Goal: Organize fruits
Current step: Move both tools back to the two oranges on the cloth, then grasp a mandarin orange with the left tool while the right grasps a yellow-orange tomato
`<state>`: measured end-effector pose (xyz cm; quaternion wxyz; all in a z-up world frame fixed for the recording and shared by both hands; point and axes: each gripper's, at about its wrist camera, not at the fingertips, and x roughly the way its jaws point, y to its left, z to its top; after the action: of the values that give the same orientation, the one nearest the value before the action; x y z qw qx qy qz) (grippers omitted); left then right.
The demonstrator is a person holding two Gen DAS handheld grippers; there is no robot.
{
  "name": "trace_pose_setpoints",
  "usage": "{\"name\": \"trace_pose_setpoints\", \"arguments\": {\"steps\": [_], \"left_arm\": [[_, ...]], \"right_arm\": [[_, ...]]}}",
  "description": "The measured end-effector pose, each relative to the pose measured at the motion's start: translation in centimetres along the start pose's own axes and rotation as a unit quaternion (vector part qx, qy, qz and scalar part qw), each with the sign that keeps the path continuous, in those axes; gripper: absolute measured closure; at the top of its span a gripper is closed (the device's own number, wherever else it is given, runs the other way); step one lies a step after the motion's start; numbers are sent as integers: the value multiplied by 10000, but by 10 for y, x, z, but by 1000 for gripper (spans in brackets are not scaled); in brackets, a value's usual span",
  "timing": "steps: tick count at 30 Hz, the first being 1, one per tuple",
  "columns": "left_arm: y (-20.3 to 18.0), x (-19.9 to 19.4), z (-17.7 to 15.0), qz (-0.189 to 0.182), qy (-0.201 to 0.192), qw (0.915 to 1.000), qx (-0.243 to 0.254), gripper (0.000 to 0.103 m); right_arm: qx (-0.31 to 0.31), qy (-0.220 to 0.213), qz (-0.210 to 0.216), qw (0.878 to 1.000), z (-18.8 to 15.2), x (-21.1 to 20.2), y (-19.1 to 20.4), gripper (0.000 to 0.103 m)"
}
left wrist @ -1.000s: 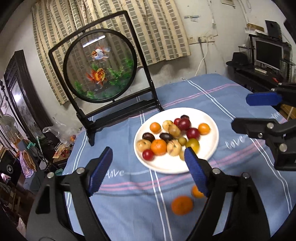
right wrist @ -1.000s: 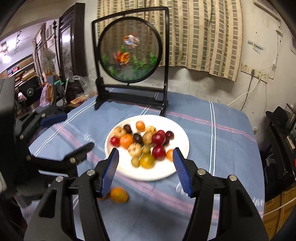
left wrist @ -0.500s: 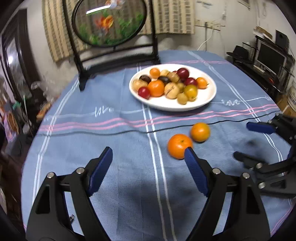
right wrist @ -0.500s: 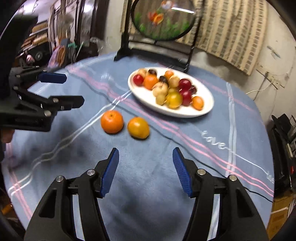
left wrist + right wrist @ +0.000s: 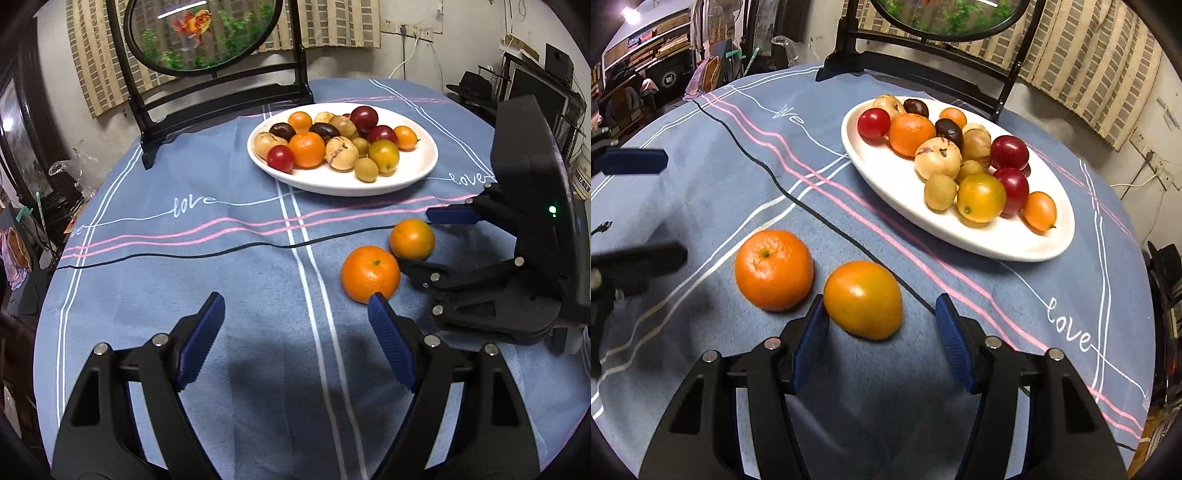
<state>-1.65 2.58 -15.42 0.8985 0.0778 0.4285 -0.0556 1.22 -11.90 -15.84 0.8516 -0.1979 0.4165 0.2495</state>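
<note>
Two loose fruits lie on the blue tablecloth in front of a white plate (image 5: 421, 168) (image 5: 1015, 240) heaped with several small fruits. One is a tangerine (image 5: 370, 274) (image 5: 774, 269), the other a smooth yellow-orange fruit (image 5: 412, 239) (image 5: 863, 299) beside it. My right gripper (image 5: 882, 326) is low over the cloth with that yellow-orange fruit between its closing jaws, close to the left pad and apart from the right one. My left gripper (image 5: 295, 332) stands open with only cloth between its fingers. Its right fingertip is just in front of the tangerine.
A black stand with a round goldfish panel (image 5: 199, 33) rises behind the plate. A thin black cable (image 5: 184, 254) runs across the cloth between the plate and the loose fruits. A desk with a monitor (image 5: 535, 85) stands at the far right, and clutter lies off the table's left edge.
Both grippers have come down toward the cloth and the two loose fruits. The right jaws have narrowed, and the yellow-orange fruit now lies between them.
</note>
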Motion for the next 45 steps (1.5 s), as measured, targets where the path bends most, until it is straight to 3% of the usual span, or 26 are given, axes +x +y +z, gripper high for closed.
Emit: {"name": "trace_pose_setpoints", "arguments": {"steps": [2, 14, 25, 27, 29, 30, 34, 45], "left_arm": [[-3, 3, 1, -37, 39, 10000, -2, 22], [-39, 21, 11, -95, 79, 9998, 141, 22], [-47, 48, 17, 55, 246, 9997, 15, 23], [-48, 50, 17, 90, 261, 9996, 15, 31], [-48, 52, 16, 60, 303, 9995, 26, 45], [-48, 51, 16, -27, 297, 9996, 25, 59], [-58, 49, 13, 161, 206, 9993, 280, 58], [-56, 36, 4, 89, 219, 9996, 169, 59]], "right_arm": [[-31, -10, 32, 10000, -1, -4, 2, 64], [583, -209, 104, 9980, -37, -41, -34, 64], [810, -226, 269, 9961, -45, -40, -43, 64], [818, -212, 306, 9960, -47, -38, -42, 64], [812, -183, 319, 9960, -48, -36, -41, 64], [819, -167, 332, 9959, -48, -36, -40, 64], [842, -170, 354, 9957, -50, -36, -40, 64], [840, -233, 380, 9955, -57, -50, -32, 64]]}}
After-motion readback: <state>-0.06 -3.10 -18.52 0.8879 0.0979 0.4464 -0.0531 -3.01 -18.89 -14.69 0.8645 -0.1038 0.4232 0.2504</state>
